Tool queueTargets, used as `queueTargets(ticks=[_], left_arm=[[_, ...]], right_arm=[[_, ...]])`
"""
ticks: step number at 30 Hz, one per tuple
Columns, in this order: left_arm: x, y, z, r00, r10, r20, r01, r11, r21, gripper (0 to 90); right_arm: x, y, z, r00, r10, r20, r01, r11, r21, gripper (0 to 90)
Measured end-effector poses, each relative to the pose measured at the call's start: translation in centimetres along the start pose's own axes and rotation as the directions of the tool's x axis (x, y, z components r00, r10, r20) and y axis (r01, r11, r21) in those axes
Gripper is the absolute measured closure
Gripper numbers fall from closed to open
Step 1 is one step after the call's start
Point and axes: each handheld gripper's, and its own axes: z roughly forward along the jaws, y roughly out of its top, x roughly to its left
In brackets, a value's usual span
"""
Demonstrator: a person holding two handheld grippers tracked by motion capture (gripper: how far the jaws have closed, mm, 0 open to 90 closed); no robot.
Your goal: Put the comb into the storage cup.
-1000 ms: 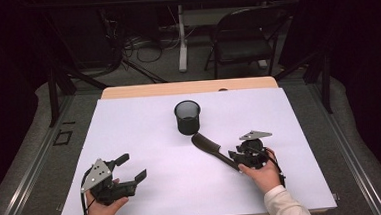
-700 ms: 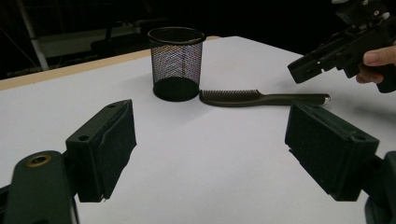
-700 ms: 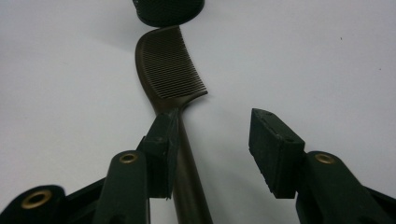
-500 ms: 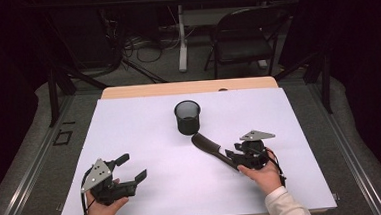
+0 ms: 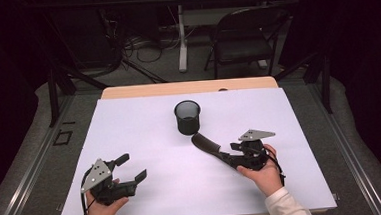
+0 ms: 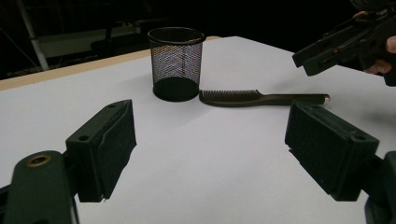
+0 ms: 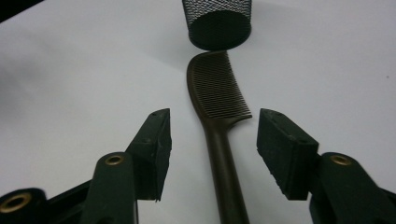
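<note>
Both jaws of the right gripper had just been opening, comb lying unpinched betw. them by mesh cup.

Beyond my table's far edge I see a dark room, a folding chair and floor cables.

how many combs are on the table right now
1. The comb lies flat on the white table, its toothed end beside the mesh cup, its handle running between the open jaws of the right gripper. The cup's inside is not fully visible.
</note>
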Motion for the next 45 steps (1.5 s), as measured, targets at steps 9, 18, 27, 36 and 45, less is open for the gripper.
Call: queueTargets(ticks=[9, 18, 27, 36, 45], left_arm=[[0.0, 0.0, 0.0, 1.0000, 0.001, 0.004, -0.001, 1.0000, 0.003, 16.3], [0.0, 0.0, 0.0, 1.0000, -0.003, 0.000, 0.003, 1.0000, 0.007, 16.3], [0.0, 0.0, 0.1, 1.0000, -0.009, 0.003, 0.009, 0.9999, 0.011, 16.3], [-0.1, 0.0, 0.1, 0.9998, -0.012, 0.014, 0.012, 0.9999, 0.007, 16.1], [-0.2, 0.0, 0.0, 0.9998, -0.014, 0.013, 0.014, 0.9999, 0.008, 16.1]], right_arm=[[0.2, 0.8, -0.2, 0.9996, 0.019, -0.022, -0.018, 0.999, 0.029, 31.6], [0.7, 2.4, 0.0, 0.9993, -0.007, -0.038, 0.012, 0.992, 0.123, 16.7], [1.1, 3.5, 1.1, 0.9956, -0.090, -0.024, 0.094, 0.963, 0.253, 13.4], [0.7, 4.4, 1.6, 0.9895, -0.143, -0.018, 0.142, 0.940, 0.310, 18.9], [0.6, 5.0, 2.0, 0.9851, -0.171, -0.014, 0.165, 0.920, 0.355, 26.1]])
